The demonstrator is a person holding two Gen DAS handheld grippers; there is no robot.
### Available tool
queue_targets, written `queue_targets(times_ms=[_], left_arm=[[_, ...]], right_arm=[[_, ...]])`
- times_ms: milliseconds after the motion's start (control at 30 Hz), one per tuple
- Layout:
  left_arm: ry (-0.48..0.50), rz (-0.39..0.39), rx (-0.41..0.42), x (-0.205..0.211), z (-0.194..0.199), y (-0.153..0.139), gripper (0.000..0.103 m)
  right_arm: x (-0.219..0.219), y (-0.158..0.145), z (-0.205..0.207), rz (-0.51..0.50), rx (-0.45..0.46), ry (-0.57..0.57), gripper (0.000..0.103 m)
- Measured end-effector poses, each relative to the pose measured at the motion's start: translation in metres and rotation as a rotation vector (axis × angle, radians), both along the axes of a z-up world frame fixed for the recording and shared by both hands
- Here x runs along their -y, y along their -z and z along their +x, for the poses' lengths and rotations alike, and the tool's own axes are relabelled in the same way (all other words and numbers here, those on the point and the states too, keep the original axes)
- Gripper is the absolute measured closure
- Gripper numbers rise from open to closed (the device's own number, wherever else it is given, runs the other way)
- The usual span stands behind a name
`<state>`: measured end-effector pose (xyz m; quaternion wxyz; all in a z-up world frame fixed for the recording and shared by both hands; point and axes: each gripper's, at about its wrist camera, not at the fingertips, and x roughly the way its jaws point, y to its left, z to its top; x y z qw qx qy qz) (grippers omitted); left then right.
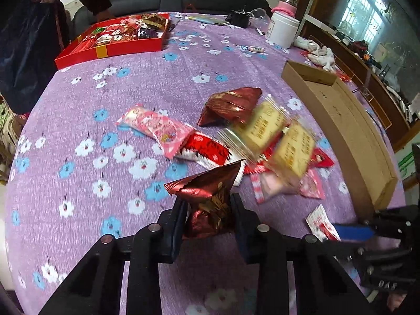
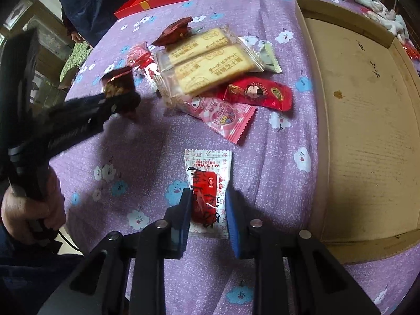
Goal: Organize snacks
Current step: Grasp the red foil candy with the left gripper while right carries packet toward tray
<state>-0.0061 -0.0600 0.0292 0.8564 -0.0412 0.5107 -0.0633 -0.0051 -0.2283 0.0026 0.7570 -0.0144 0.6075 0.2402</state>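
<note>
My left gripper [image 1: 208,215] is shut on a dark red foil snack packet [image 1: 210,204], held just above the purple flowered cloth; it also shows in the right wrist view [image 2: 118,81]. My right gripper [image 2: 208,218] has its jaws around a white and red snack packet [image 2: 208,189] lying on the cloth, and the pads look close to its sides without clearly squeezing it. Further ahead lies a pile of snacks: two yellow biscuit packs [image 2: 207,60], a pink packet [image 2: 223,115], a red packet [image 2: 260,93] and another dark red foil packet [image 1: 231,105].
An open shallow cardboard box [image 2: 367,120] lies to the right of the pile. A red gift box [image 1: 115,36] filled with sweets stands at the far left of the table, with a person behind it. A white jar [image 1: 282,29] and gloves are at the far right.
</note>
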Motion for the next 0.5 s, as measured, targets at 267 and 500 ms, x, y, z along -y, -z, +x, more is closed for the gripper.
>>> queue_targets(times_ms=[267, 500], left_arm=[[-0.024, -0.019, 0.001, -0.005, -0.015, -0.008, 0.068], [-0.032, -0.028, 0.019, -0.001, -0.018, -0.016, 0.069]], right_arm=[[0.009, -0.022, -0.005, 0.055, 0.049, -0.022, 0.081], [0.055, -0.053, 0.001, 0.144, 0.124, 0.082, 0.081]])
